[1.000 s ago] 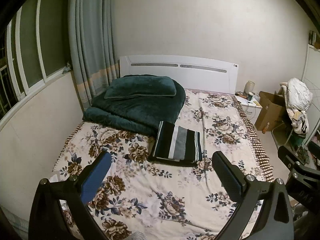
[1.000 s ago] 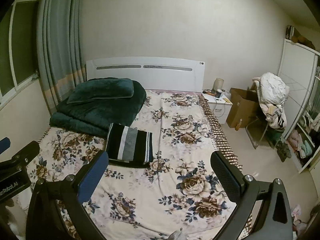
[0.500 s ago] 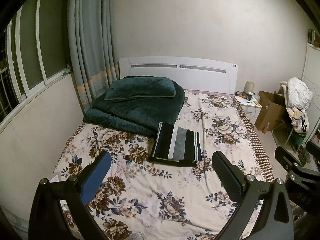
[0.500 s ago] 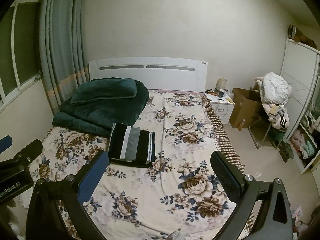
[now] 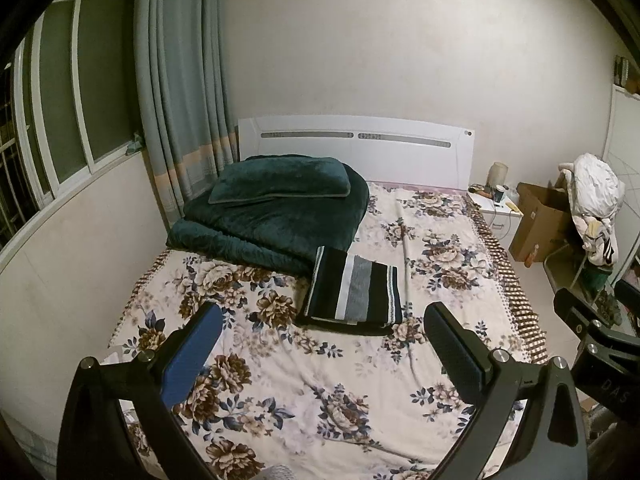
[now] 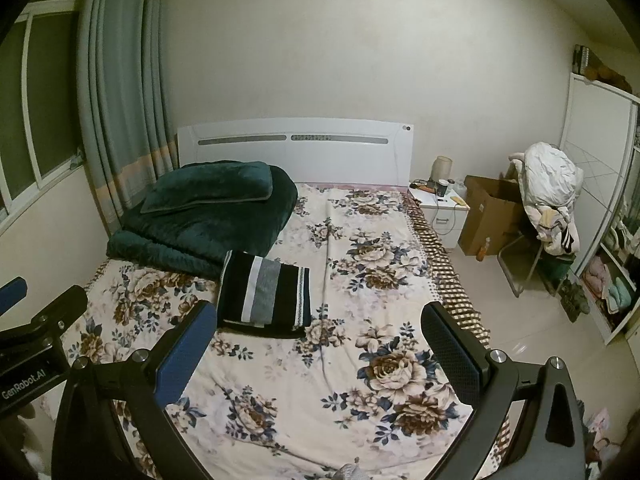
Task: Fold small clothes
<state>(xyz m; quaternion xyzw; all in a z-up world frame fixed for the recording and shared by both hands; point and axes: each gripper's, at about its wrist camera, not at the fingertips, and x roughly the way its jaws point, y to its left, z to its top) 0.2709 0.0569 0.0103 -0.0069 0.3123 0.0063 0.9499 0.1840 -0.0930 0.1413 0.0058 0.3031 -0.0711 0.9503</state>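
Striped garment point(image 5: 354, 294) folded on bed point(image 5: 360, 384), ahead of both spread, empty grippers; left gripper point(image 5: 320, 344) more squarely lined up than right gripper point(image 6: 320, 344).

Green blanket point(image 5: 276, 224) lies on floral bed point(image 5: 440, 264) beside nightstand point(image 5: 496, 210).

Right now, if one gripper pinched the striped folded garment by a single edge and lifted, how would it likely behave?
The striped folded garment is stacked cloth layers, so it would probably droop and unfold. It looks thin, likely light. Pushed across the floral bedsheet, it would probably bunch rather than slide. Both the left gripper and right gripper are open, away from it.
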